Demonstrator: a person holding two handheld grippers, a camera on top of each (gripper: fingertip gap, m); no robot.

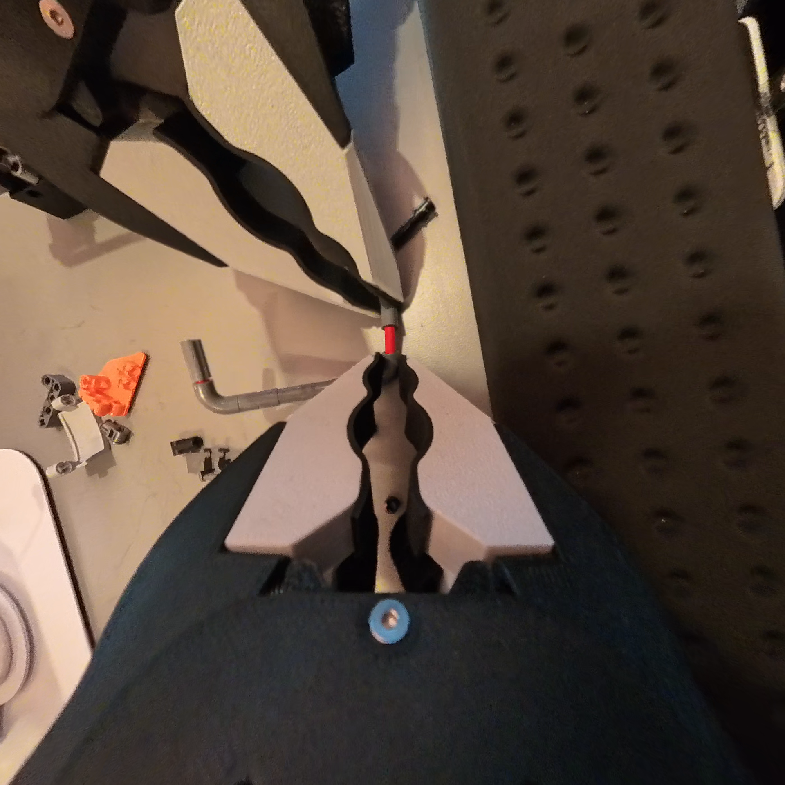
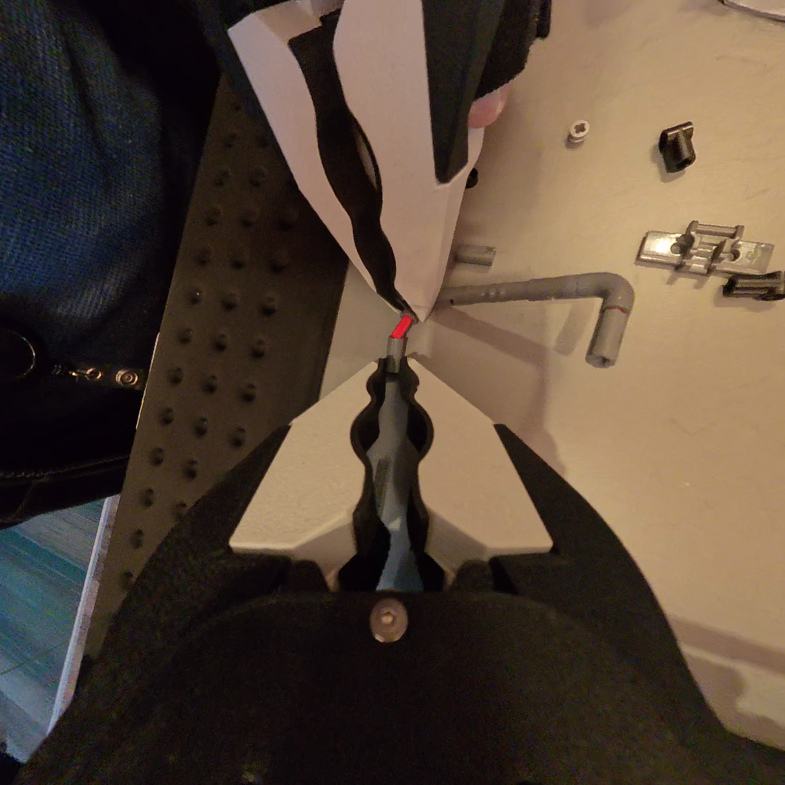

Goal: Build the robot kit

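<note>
Warm, dim indoor light tints both views yellowish. The table (image 2: 637, 467) carries soft, spread shadows beneath the bent grey pipe (image 2: 611, 310). Wide-angle bending warps the edges. Left wrist view smears with motion blur around the orange piece (image 1: 112, 388); near foreground stays soft.

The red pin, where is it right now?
The red pin hangs mid-air between both grippers' tips: the left gripper pinches one end, the right gripper a grey sleeve on it, beside the bent grey pipe.
</note>
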